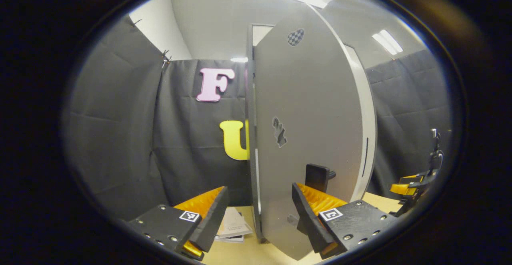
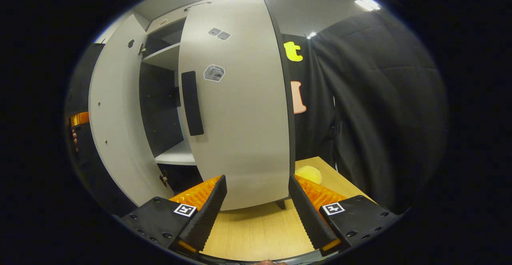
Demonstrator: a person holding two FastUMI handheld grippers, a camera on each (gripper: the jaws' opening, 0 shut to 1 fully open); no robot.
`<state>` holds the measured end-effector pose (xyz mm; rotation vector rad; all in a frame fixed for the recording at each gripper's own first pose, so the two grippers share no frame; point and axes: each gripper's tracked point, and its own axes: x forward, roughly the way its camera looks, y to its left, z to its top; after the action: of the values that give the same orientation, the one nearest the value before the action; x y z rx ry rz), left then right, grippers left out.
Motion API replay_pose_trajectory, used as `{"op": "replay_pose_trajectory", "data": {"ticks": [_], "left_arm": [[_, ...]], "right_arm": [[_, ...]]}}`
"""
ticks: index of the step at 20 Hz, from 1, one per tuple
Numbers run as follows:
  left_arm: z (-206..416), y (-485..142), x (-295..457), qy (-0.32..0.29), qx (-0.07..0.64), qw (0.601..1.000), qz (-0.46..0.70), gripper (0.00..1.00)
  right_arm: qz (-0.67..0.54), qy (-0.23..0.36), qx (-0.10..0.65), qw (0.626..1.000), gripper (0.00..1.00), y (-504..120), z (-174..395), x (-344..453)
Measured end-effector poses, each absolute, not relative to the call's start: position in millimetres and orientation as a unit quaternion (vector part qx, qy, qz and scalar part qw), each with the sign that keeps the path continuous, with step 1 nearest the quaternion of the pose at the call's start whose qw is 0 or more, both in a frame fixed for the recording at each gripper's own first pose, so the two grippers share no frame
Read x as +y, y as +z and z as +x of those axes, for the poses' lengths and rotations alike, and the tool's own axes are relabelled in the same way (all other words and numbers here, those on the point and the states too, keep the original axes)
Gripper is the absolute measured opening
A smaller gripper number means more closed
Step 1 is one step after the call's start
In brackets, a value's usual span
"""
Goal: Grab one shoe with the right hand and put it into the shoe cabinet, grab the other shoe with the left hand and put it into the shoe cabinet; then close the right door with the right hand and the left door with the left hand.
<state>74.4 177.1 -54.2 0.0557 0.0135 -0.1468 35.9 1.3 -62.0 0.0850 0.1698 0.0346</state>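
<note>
In the left gripper view the grey left door (image 1: 308, 109) of the shoe cabinet stands open, its outer face close in front of me. Its black handle (image 1: 318, 176) sits just above my right finger. My left gripper (image 1: 259, 191) is open, with the door's hinged edge between the fingers, untouched. In the right gripper view the right door (image 2: 240, 117) is swung almost shut, its black handle (image 2: 192, 103) facing me. My right gripper (image 2: 257, 179) is open just before the door's lower edge. The left door (image 2: 116, 117) stands wide open, and shelves (image 2: 176, 155) show in the gap.
The cabinet stands on a light wooden table (image 2: 256, 229). Some papers (image 1: 234, 227) lie on it left of the cabinet, and a yellow round thing (image 2: 309, 174) lies to its right. Black cloth walls close in the booth. The right gripper (image 1: 412, 185) shows past the left door.
</note>
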Motion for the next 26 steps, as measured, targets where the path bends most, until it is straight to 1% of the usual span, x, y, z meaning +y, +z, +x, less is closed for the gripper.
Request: {"op": "replay_pose_trajectory", "data": {"ticks": [4, 8, 10, 12, 16, 18, 19, 20, 21, 22, 23, 24, 26], "left_arm": [[87.6, -63.3, 153.8, -0.078, 0.018, 0.997, 0.015, 0.99], [99.0, -68.3, 121.8, -0.087, 0.015, 0.996, -0.022, 0.99], [106.4, -72.9, 100.5, -0.096, 0.014, 0.994, -0.042, 0.84], [114.7, -80.2, 78.6, -0.103, 0.017, 0.993, -0.055, 0.84], [128.0, -99.8, 63.8, -0.089, 0.023, 0.994, -0.055, 0.94], [122.1, -105.7, 63.2, -0.088, 0.027, 0.994, -0.059, 0.99], [117.6, -107.9, 60.0, -0.095, 0.032, 0.993, -0.069, 0.99], [112.0, -108.7, 58.8, -0.096, 0.035, 0.992, -0.078, 0.85], [103.6, -109.8, 63.8, -0.092, 0.037, 0.991, -0.086, 0.85], [94.5, -110.3, 69.1, -0.087, 0.036, 0.992, -0.090, 0.99], [85.3, -109.4, 74.6, -0.081, 0.031, 0.992, -0.092, 0.99], [75.4, -105.1, 80.2, -0.076, 0.023, 0.993, -0.091, 0.92], [54.2, -94.6, 95.3, -0.059, 0.002, 0.995, -0.076, 0.90]], "right_arm": [[0.047, -0.004, 0.086, 0.995, 0.98, -63.8, 29.9, -12.1], [0.051, -0.031, 0.082, 0.995, 0.98, -62.1, 18.5, -32.6], [0.055, -0.041, 0.082, 0.994, 0.98, -60.9, 14.6, -40.8], [0.054, -0.049, 0.078, 0.994, 0.98, -57.3, 11.4, -47.8], [0.046, -0.052, 0.070, 0.995, 0.98, -47.9, 7.6, -54.4], [0.042, -0.043, 0.068, 0.996, 0.98, -44.0, 11.0, -51.8], [0.041, -0.036, 0.067, 0.996, 0.98, -42.5, 12.9, -48.2], [0.041, -0.027, 0.068, 0.997, 0.98, -40.5, 17.1, -43.0], [0.040, -0.017, 0.069, 0.997, 0.98, -38.4, 21.3, -37.0], [0.042, -0.004, 0.068, 0.997, 0.98, -34.9, 25.7, -29.9], [0.044, 0.009, 0.066, 0.997, 0.98, -31.2, 28.2, -22.6], [0.045, 0.020, 0.063, 0.997, 0.98, -26.1, 32.7, -15.2], [0.045, 0.039, 0.057, 0.997, 0.98, -16.4, 40.5, -3.7]]}}
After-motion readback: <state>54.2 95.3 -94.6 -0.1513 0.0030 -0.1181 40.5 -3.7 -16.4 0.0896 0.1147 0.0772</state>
